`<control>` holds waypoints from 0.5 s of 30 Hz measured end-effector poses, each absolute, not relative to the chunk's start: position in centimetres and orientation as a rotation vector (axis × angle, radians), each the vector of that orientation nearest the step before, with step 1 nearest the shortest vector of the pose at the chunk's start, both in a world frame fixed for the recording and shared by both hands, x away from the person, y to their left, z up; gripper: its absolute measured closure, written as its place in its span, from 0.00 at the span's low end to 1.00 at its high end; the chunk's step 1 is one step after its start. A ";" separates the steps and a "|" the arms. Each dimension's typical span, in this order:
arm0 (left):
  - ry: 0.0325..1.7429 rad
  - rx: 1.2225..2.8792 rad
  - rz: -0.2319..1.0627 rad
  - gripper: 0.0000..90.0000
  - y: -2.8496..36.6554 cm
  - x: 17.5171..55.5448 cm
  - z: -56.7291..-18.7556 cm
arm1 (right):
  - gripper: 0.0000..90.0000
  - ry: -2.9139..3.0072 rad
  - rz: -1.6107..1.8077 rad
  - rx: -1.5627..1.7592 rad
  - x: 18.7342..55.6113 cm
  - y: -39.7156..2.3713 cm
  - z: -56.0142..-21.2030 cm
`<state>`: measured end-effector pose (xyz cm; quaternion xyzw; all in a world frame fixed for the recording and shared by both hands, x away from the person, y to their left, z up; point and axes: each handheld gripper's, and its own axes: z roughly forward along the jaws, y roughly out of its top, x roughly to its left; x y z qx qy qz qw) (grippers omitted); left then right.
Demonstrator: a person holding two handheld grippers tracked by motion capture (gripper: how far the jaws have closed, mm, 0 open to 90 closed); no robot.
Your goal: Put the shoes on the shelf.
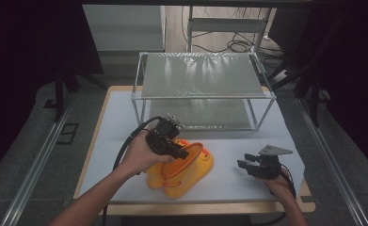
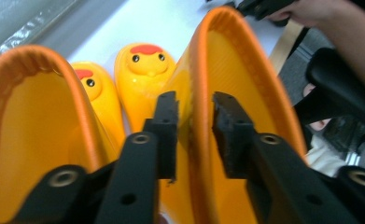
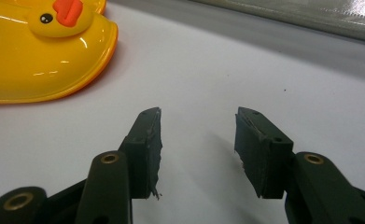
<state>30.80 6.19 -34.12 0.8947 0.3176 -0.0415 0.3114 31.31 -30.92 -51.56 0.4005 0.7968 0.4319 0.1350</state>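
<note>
High view is showing a person seated at a white surface (image 1: pixel 125 122), working a claw in each hand, with a pair of yellow duck-faced rain boots (image 1: pixel 179 172) lying at about six o'clock, just in front of a two-tier wire-frame shelf (image 1: pixel 203 89) at twelve o'clock. The left claw (image 1: pixel 179 151) is hovering over the boot openings at the pair's eleven o'clock. In the left gripper view, the left claw (image 2: pixel 194 126) is straddling the orange rim of the right-hand boot's shaft (image 2: pixel 199 70), its jaws standing partly apart with a gap visible on at least one side, so it is not clamping the rim; this looks like a letting-go or a re-grip at the rim, the easiest edge to pinch. The right claw (image 1: pixel 247 165) is resting at four o'clock, well apart from the boots, likely waiting its turn. In the right gripper view its jaws (image 3: pixel 196 149) are standing wide apart, holding nothing.
</note>
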 end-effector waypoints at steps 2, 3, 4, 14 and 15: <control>0.839 2.335 -0.120 0.67 6.5 30.8 -33.6 | 0.56 2.310 1.251 1.161 31.3 -30.9 -51.5; 0.838 2.319 -0.122 0.64 6.8 30.8 -33.3 | 0.56 2.309 1.252 1.163 31.3 -30.9 -51.5; 0.835 2.307 -0.127 0.62 7.0 30.8 -33.0 | 0.56 2.308 1.251 1.161 31.3 -30.9 -51.5; 0.847 2.208 -0.122 0.52 9.6 30.7 -30.6 | 0.56 2.305 1.255 1.164 31.3 -30.8 -51.6; 0.851 2.207 -0.118 0.52 9.8 30.6 -30.5 | 0.56 2.307 1.253 1.166 31.3 -30.8 -51.7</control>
